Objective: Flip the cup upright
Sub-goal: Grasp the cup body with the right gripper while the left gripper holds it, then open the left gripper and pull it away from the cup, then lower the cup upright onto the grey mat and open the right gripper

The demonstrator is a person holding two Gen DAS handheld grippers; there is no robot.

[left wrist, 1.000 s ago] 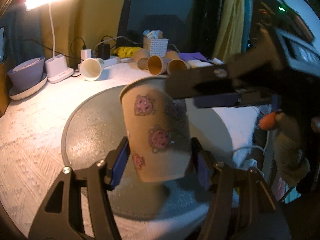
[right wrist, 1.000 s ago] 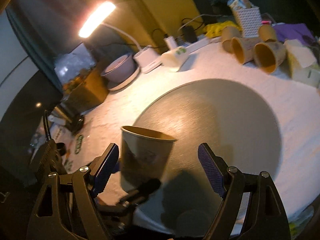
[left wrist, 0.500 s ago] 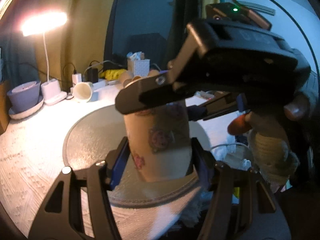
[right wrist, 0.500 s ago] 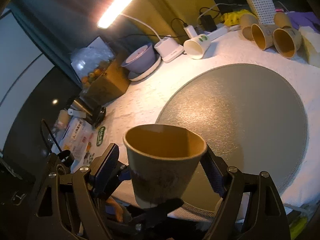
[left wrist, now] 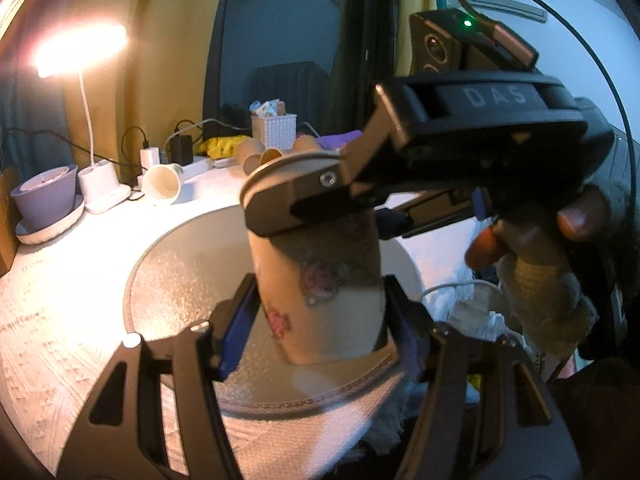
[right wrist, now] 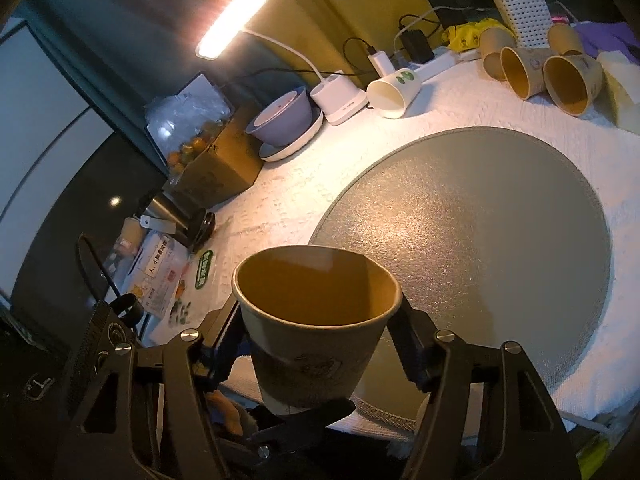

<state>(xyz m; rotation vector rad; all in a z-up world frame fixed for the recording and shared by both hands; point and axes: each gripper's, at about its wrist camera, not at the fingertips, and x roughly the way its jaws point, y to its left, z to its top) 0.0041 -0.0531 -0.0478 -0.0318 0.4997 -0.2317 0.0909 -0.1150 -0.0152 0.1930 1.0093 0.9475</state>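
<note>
The paper cup (right wrist: 316,320) is held mouth-up above the near edge of the round grey mat (right wrist: 500,216), clamped low on its sides by the left gripper (left wrist: 320,312) and pinched higher up by the right gripper (right wrist: 320,336). Farther back, a white cup (right wrist: 394,90) is seen lying on its side near the desk lamp (right wrist: 232,22), with brown cups (right wrist: 560,76) tipped over at the far right.

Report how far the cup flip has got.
Done: the paper cup is mouth-up, its open rim and empty inside showing in the right wrist view. In hand: both the left gripper and the right gripper close on its sides, above the near edge of the round grey mat. Left: set it on the mat and let go.
</note>
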